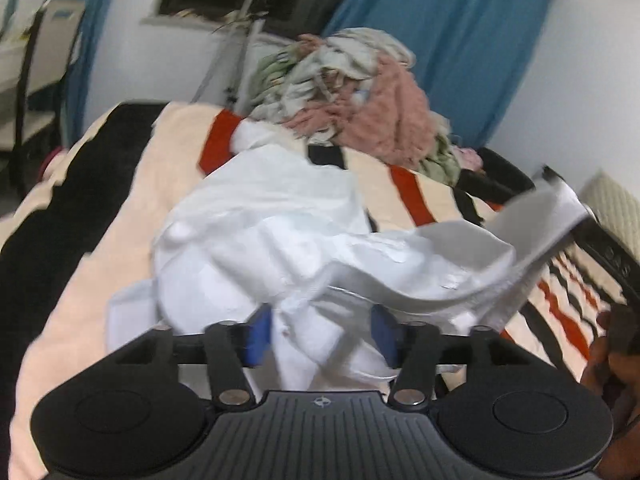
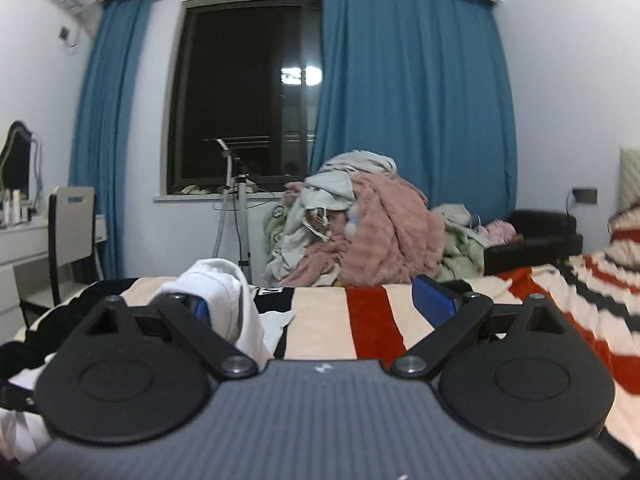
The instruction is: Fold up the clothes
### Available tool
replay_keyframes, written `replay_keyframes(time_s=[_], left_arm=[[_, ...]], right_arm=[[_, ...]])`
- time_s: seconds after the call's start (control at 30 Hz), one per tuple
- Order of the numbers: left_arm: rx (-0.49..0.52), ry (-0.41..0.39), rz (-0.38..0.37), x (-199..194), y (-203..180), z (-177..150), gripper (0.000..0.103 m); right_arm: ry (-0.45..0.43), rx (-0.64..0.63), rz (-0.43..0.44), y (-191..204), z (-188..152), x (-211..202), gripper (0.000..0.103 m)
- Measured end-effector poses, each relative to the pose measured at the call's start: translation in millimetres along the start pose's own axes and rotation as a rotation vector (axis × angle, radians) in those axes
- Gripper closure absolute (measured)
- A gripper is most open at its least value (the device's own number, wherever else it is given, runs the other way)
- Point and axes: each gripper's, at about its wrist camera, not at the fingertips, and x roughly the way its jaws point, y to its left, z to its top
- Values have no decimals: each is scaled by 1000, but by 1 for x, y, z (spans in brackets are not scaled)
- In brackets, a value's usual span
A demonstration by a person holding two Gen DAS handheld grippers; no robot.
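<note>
Your bed, under its cream blanket with red and black stripes (image 1: 132,208), carries a heap of pink and pale laundry (image 1: 360,96) at its far edge. The crumpled white garment (image 1: 256,232) lies mid-bed, some cloth between your left gripper's (image 1: 322,334) parted fingers, unclamped. Your right gripper's (image 2: 324,306) fingers stand wide apart, empty.

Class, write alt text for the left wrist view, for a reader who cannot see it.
A left gripper with blue pads spread apart reaches into a crumpled white garment lying on a striped bedspread of cream, black and red. Behind it sits a heap of unfolded clothes, pink and pale green, before blue curtains.
</note>
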Motion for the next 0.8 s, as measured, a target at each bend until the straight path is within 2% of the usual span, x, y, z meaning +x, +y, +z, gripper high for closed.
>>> replay_keyframes(time_s=[0.07, 0.2, 0.37, 0.5, 0.6, 0.73, 0.8], left_arm=[[39, -28, 17, 2, -11, 0, 37], [56, -79, 137, 10, -23, 3, 36], [-15, -34, 244, 19, -11, 6, 36], [-111, 1, 249, 18, 5, 6, 36], [-131, 28, 218, 9, 8, -1, 32], [-98, 60, 280, 0, -3, -13, 26], [-104, 37, 292, -11, -6, -19, 26]], right_arm=[[-17, -7, 11, 2, 4, -5, 7], [-54, -18, 26, 6, 8, -14, 7], [-129, -56, 13, 8, 8, -23, 7], [-198, -131, -14, 15, 6, -30, 7], [-182, -124, -57, 9, 3, -24, 7], [-121, -97, -137, -6, -4, -9, 7], [-81, -86, -174, -13, -7, 0, 7]])
